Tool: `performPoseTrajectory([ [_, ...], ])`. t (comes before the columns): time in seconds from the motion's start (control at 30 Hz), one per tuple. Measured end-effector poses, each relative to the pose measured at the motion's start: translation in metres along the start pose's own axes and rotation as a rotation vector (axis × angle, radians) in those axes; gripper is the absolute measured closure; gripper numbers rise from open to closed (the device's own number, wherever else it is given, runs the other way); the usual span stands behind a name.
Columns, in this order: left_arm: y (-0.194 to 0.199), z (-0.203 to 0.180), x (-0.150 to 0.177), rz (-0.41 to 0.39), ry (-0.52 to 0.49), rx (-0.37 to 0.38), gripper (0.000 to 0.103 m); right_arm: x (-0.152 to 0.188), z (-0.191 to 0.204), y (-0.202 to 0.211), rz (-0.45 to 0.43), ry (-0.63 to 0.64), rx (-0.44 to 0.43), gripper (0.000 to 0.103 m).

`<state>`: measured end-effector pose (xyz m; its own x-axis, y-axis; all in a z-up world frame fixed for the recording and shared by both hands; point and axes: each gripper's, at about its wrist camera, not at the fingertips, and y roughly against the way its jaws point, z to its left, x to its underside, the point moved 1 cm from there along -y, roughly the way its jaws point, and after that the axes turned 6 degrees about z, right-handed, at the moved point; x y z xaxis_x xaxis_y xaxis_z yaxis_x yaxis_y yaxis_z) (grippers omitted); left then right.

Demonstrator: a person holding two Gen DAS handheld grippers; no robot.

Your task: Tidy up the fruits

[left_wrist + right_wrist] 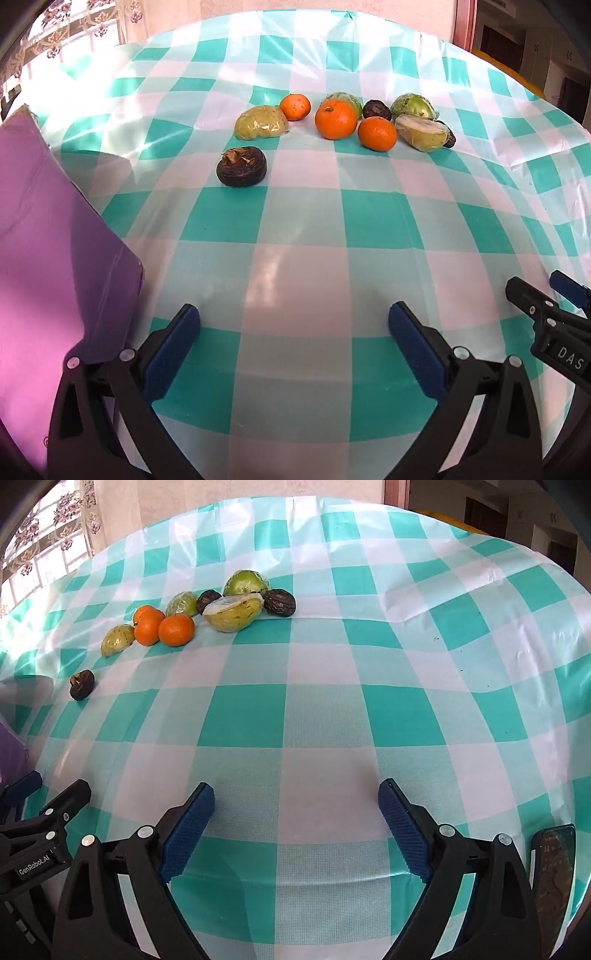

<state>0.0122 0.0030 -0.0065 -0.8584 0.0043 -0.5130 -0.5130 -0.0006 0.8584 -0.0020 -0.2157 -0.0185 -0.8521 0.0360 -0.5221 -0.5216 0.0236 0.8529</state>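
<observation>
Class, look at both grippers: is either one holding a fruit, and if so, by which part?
Nothing is held. The left gripper and right gripper both stand open over bare tablecloth; the fruits, such as the nearest dark fruit, lie untouched farther away.

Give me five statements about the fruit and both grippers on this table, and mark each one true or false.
1. Three oranges lie on the checked tablecloth. True.
2. The left gripper is shut on an orange. False: its jaws stand open with only tablecloth between them.
3. One dark fruit lies apart from the cluster, nearest the purple box. True.
4. The right gripper holds the cut green fruit. False: it is open and empty, and that fruit lies far ahead on the cloth.
5. All the fruits already sit inside the purple box. False: every fruit in view lies on the tablecloth.
</observation>
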Motion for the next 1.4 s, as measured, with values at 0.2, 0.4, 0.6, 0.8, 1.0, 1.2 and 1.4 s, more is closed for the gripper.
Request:
performPoseTrajectory([
  [0.2, 0.0017, 0.0003, 0.0032, -0.006, 0.002, -0.002, 0.001, 0.0004, -0.0018, -0.0003, -0.006, -0.002, -0.006, 0.016],
  [0.4, 0.0017, 0.0004, 0.0045, -0.008, 0.003, -0.003, 0.001, 0.0009, -0.0008, -0.0002, -0.008, 0.000, -0.004, 0.016],
  [0.6, 0.0018, 0.0005, 0.0055, -0.009, 0.004, -0.004, 0.001, 0.0012, -0.0015, -0.0002, -0.008, -0.001, -0.005, 0.016],
  [0.8, 0.0017, 0.0006, 0.0057, -0.009, 0.004, -0.004, 0.001, 0.0011, -0.0012, -0.0002, -0.007, -0.001, -0.004, 0.016],
  [1.0, 0.0019, 0.0002, 0.0061, -0.009, 0.005, -0.004, 0.001, 0.0008, -0.0011, 0.0001, -0.007, -0.002, -0.004, 0.016],
  [1.2, 0.0019, 0.0002, 0.0064, -0.009, 0.005, -0.005, 0.001, 0.0006, -0.0012, 0.0003, -0.006, -0.002, -0.005, 0.016],
  [1.4, 0.0019, 0.0001, 0.0067, -0.010, 0.005, -0.005, 0.001, 0.0009, -0.0007, 0.0003, -0.006, -0.003, -0.005, 0.016],
])
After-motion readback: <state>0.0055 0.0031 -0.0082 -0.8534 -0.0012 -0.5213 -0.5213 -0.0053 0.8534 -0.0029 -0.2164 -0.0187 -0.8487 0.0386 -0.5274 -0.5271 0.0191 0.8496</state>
